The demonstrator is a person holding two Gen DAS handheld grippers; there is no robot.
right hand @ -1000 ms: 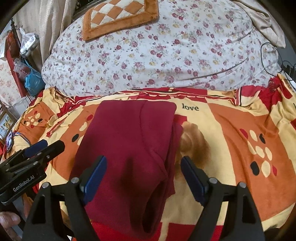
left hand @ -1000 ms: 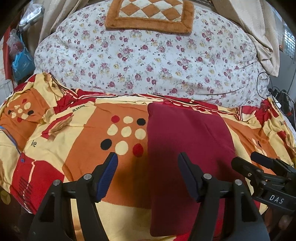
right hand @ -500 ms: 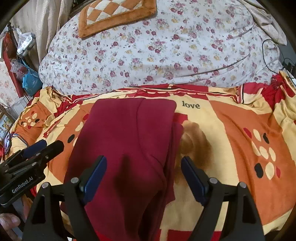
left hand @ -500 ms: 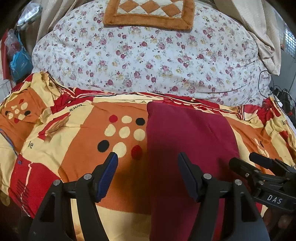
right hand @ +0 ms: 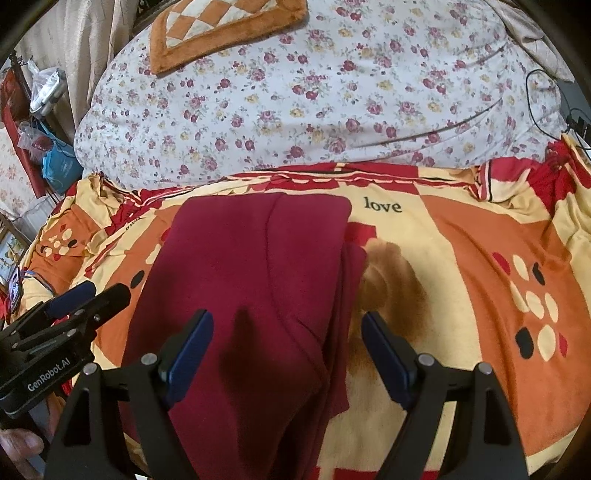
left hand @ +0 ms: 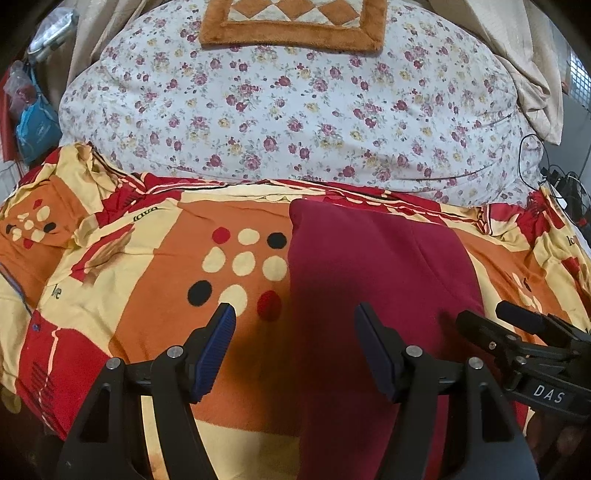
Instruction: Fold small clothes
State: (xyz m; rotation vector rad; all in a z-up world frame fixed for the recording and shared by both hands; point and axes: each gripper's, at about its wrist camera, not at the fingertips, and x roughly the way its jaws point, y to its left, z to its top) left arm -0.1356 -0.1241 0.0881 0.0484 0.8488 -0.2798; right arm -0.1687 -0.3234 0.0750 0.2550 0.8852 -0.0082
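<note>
**Bedding and clutter around the bed**

A bed is covered by a patterned blanket [left hand: 140, 280] in orange, cream and red blocks, printed with dots and the word "love" [right hand: 382, 205]. Behind it, a large white quilt with small purple flowers [left hand: 295, 122] is heaped. On top of the quilt, a brown-edged checked mat [left hand: 291, 22] is laid. A blue bag [left hand: 35, 125] is seen at far left, beige curtains [right hand: 81, 48] behind, and black cables [left hand: 561, 177] at far right.

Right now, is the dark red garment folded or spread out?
Folded: the dark red garment lies as a long narrow strip, with layered edges showing along its right side.
</note>
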